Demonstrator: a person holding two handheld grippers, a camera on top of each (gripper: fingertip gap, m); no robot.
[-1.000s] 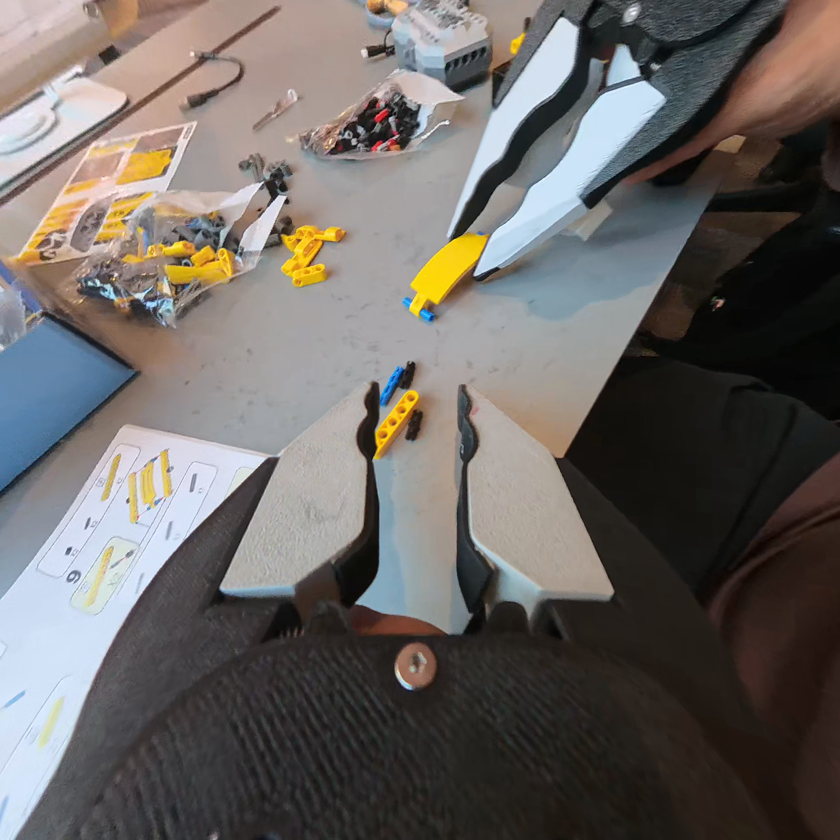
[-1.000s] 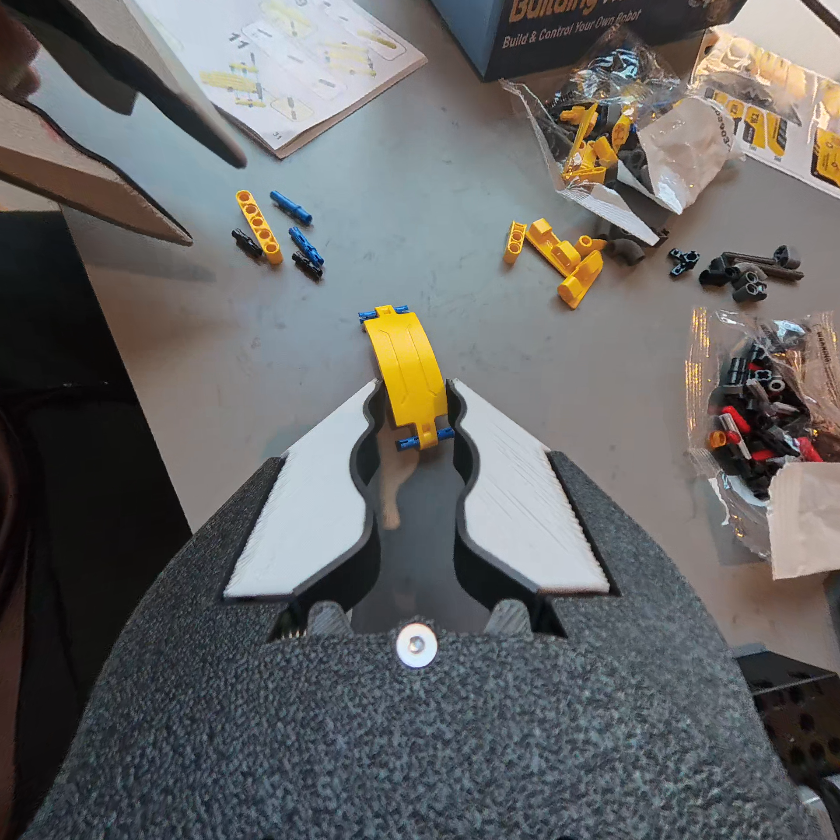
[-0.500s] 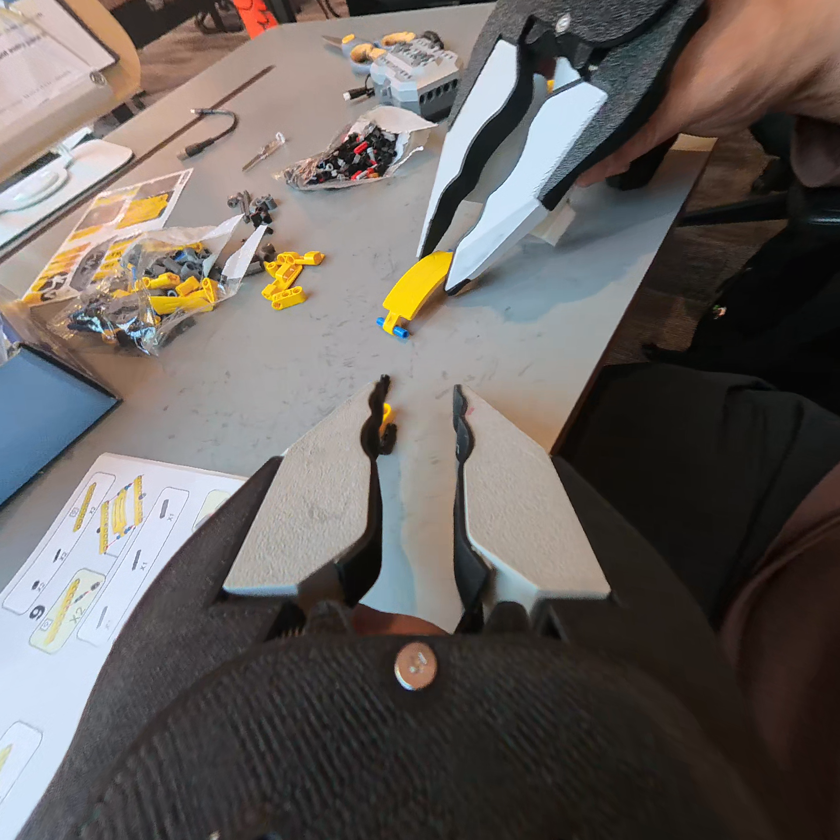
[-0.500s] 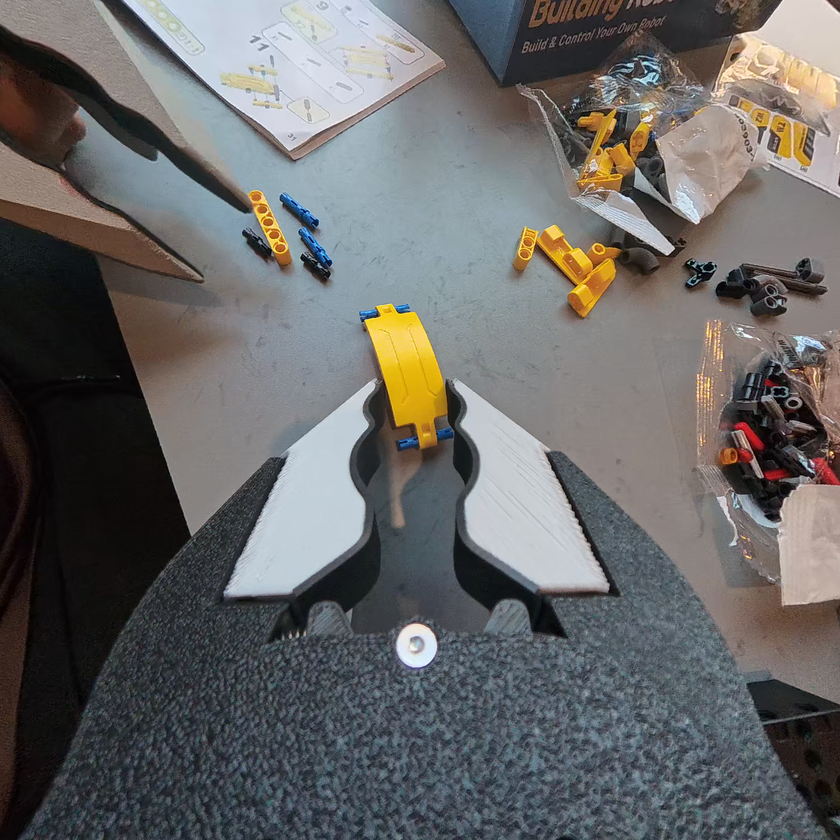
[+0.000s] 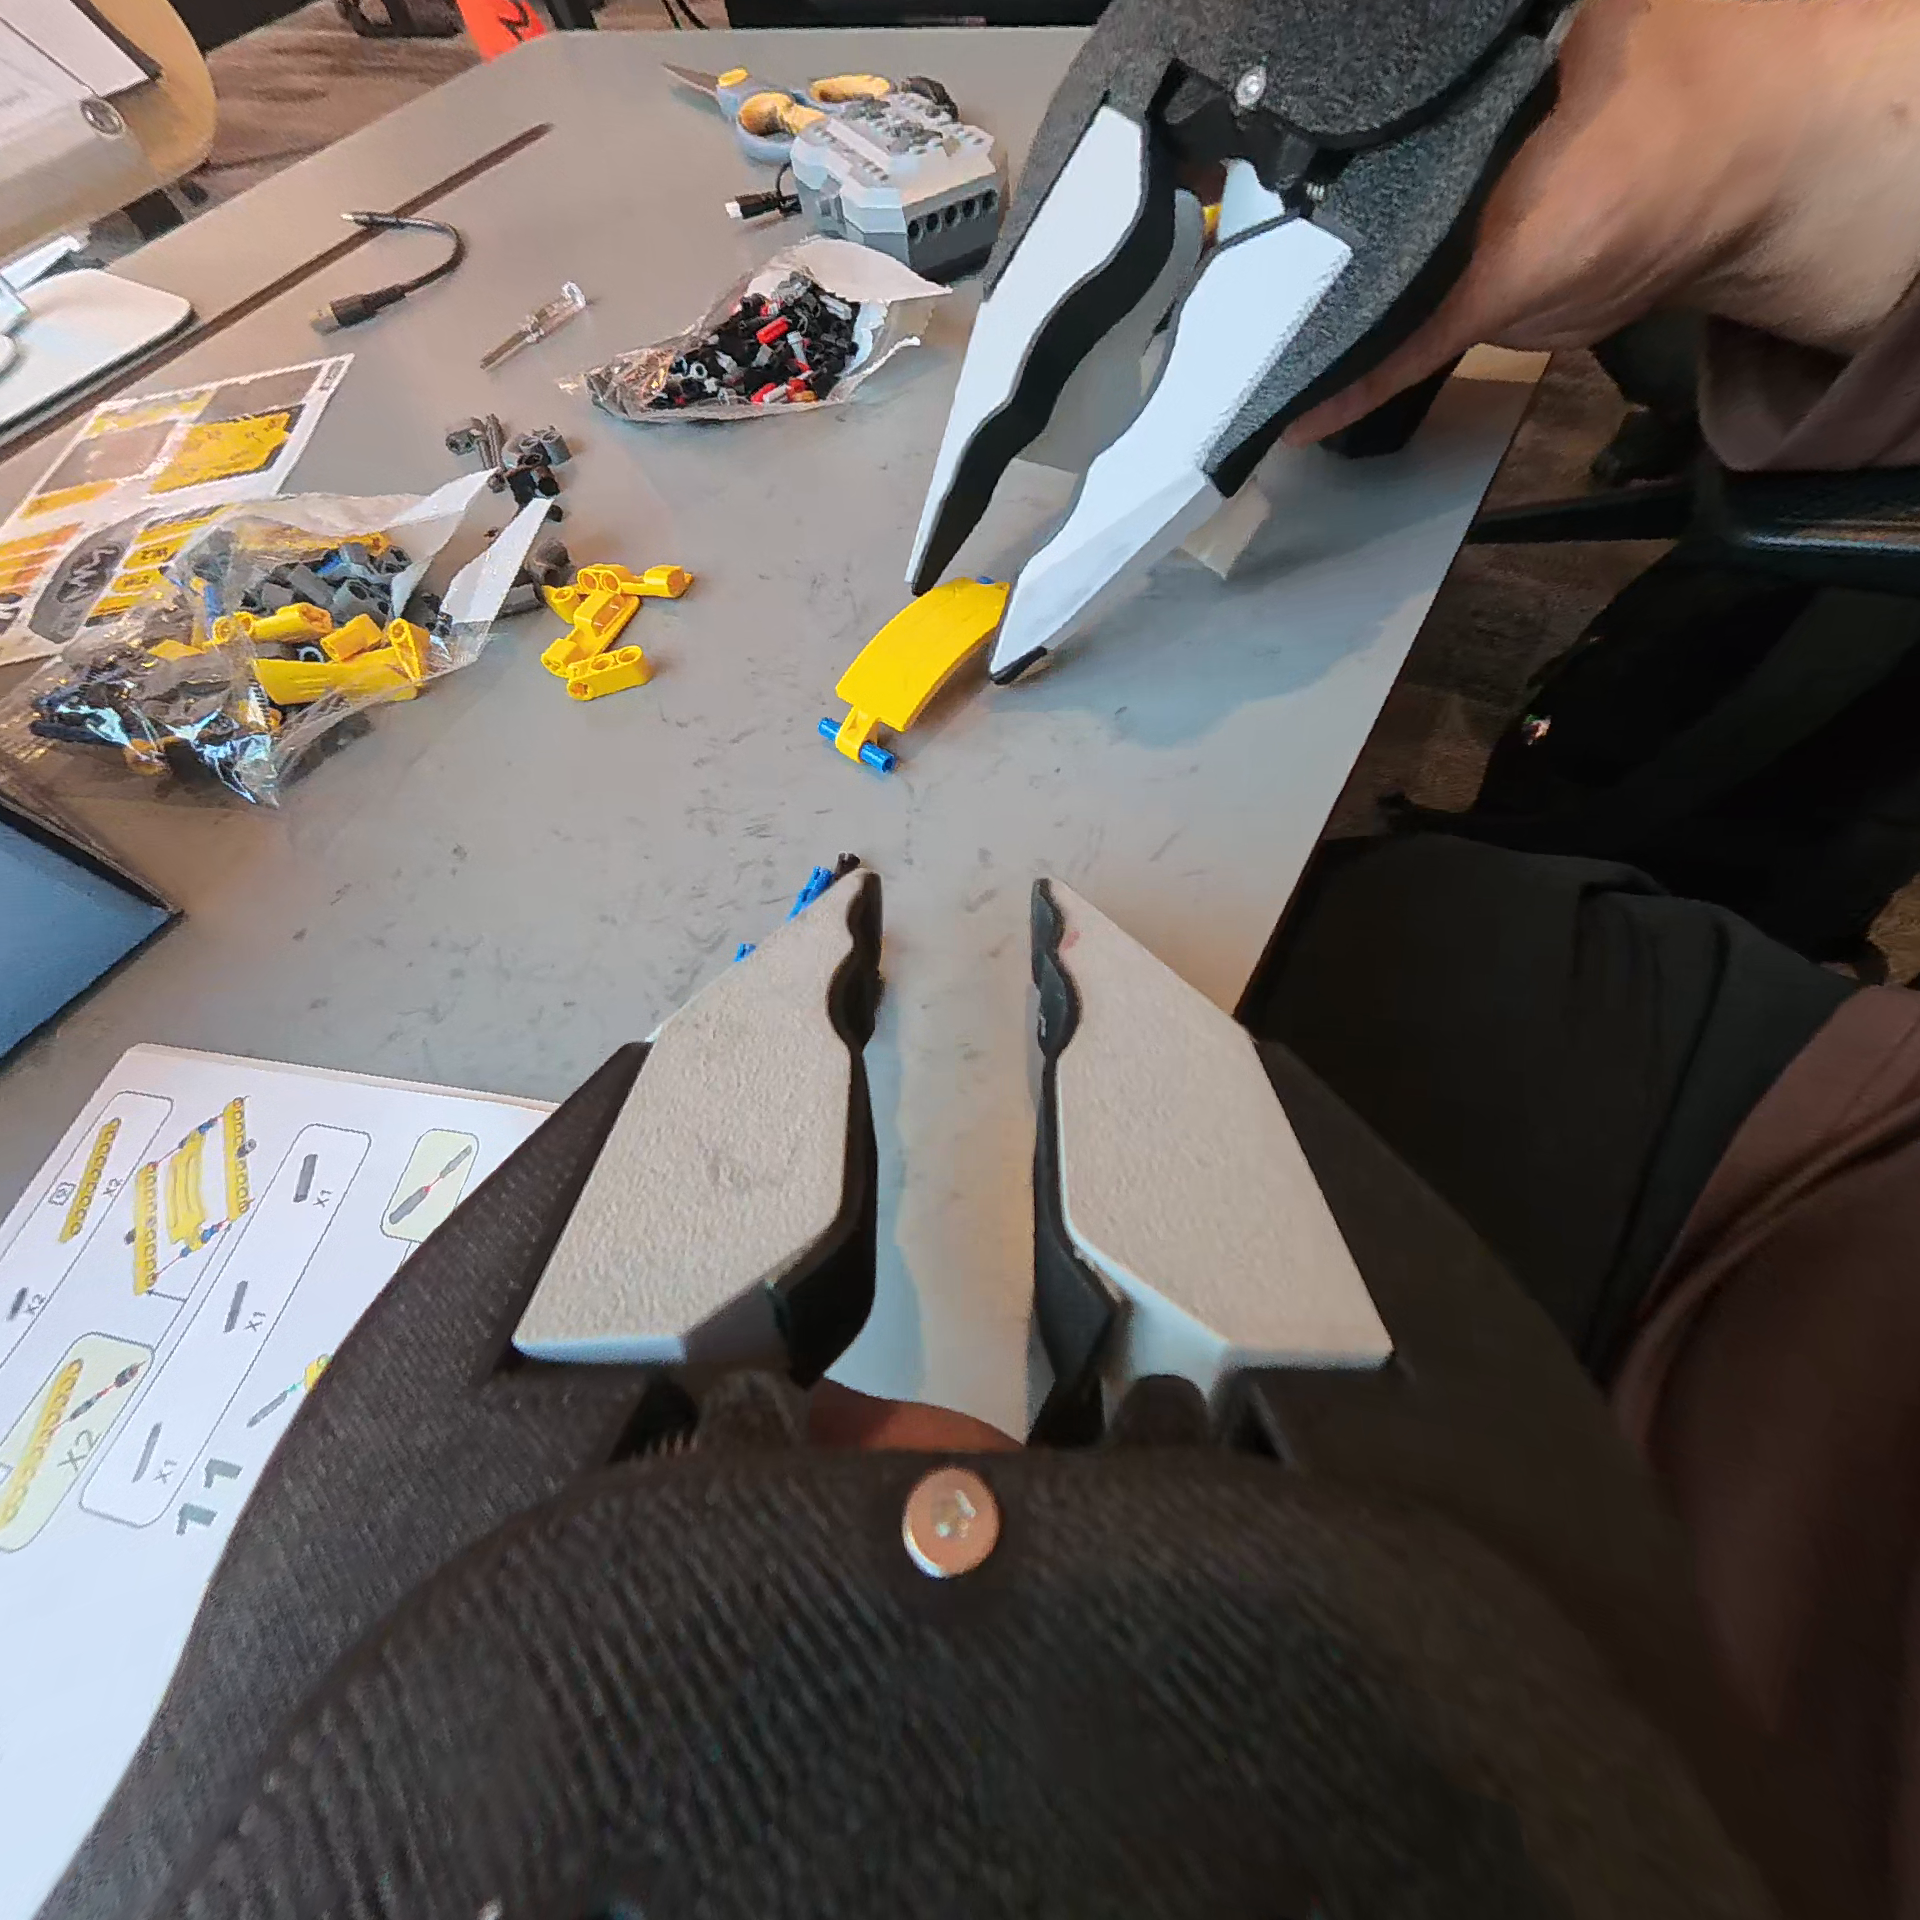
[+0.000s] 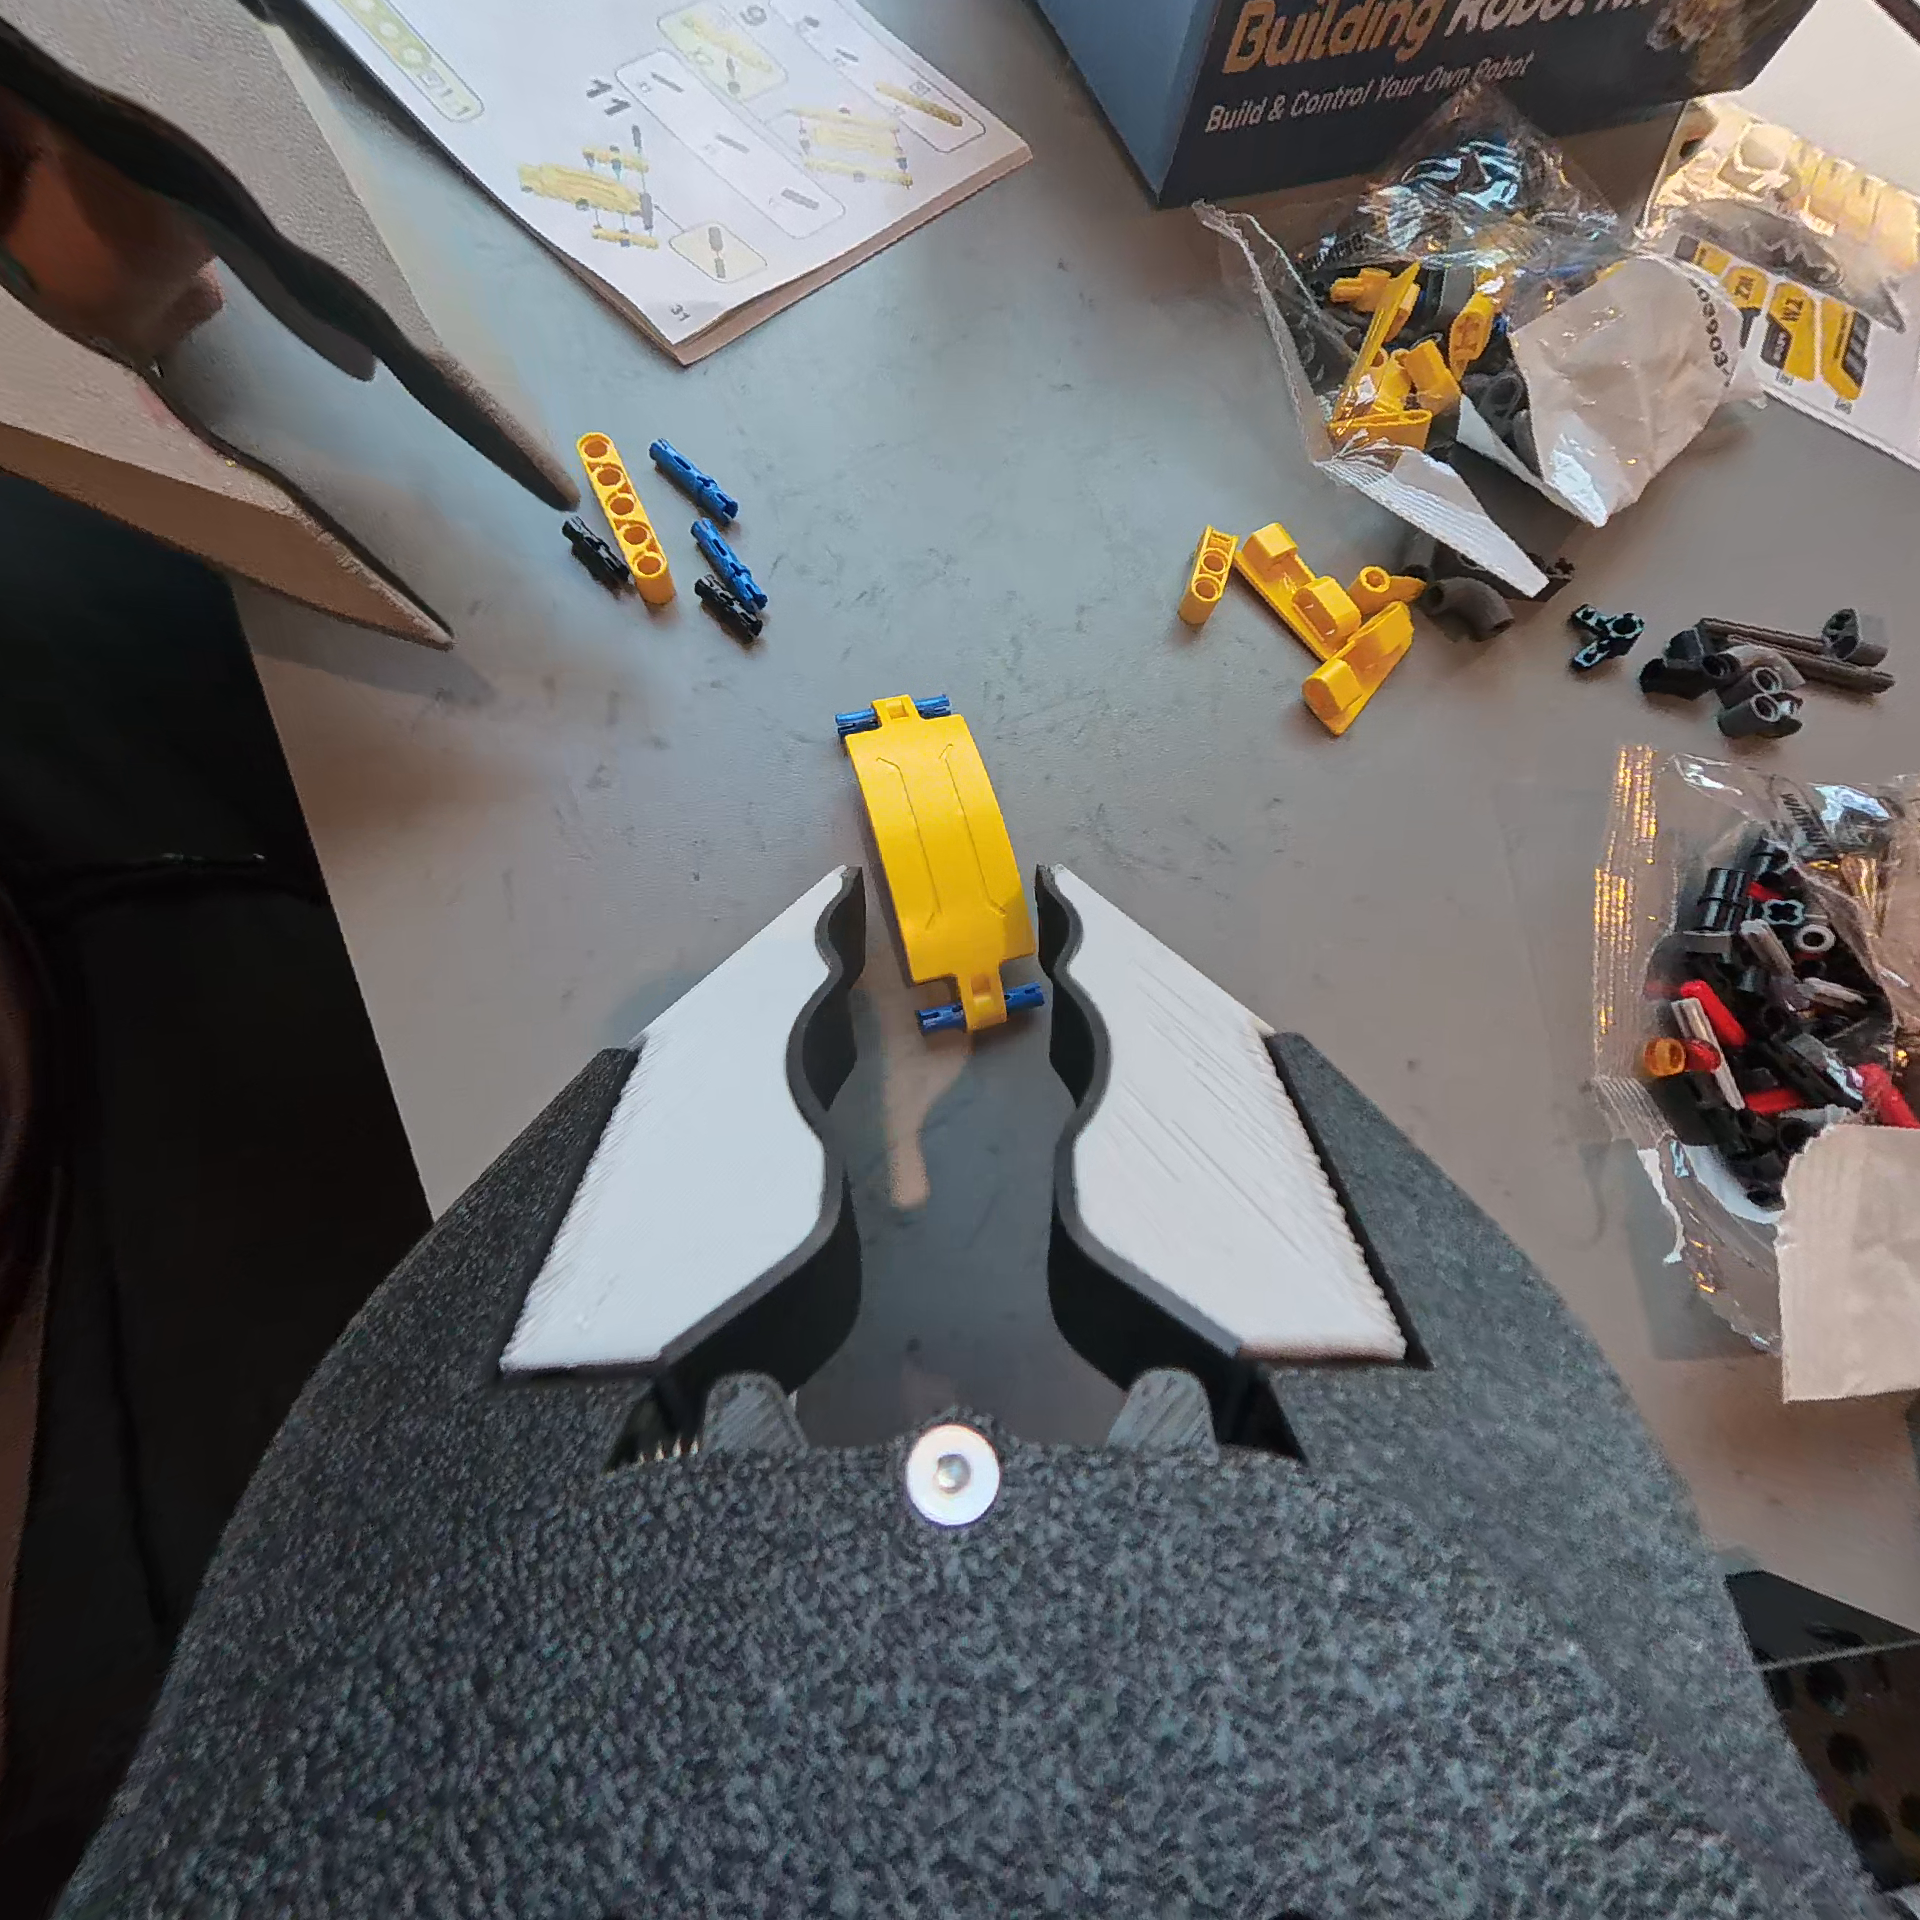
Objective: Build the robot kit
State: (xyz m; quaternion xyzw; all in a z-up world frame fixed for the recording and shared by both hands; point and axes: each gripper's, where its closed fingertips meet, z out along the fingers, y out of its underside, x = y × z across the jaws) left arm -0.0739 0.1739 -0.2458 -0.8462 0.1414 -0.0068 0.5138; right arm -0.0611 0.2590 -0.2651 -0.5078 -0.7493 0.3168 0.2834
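Fingertips of right hand-held gripper [image 6: 951,883] flank curved, glossy yellow panel [image 6: 940,847].

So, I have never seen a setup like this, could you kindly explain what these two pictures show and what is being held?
There is no robot arm here: a person holds a two-finger gripper in each hand, and each gripper carries a camera looking forward along its fingers. One picture comes from the left gripper, the other from the right gripper.

Both look down on a grey table strewn with building-kit parts: an instruction booklet, torn bags of pieces, loose yellow connectors, and a yellow holed beam with small blue and black pins beside it.

The right gripper is open, its fingers on either side of a curved yellow panel lying on the table, apparently not clamped. The left gripper is open and empty, its tips near the beam and pins.
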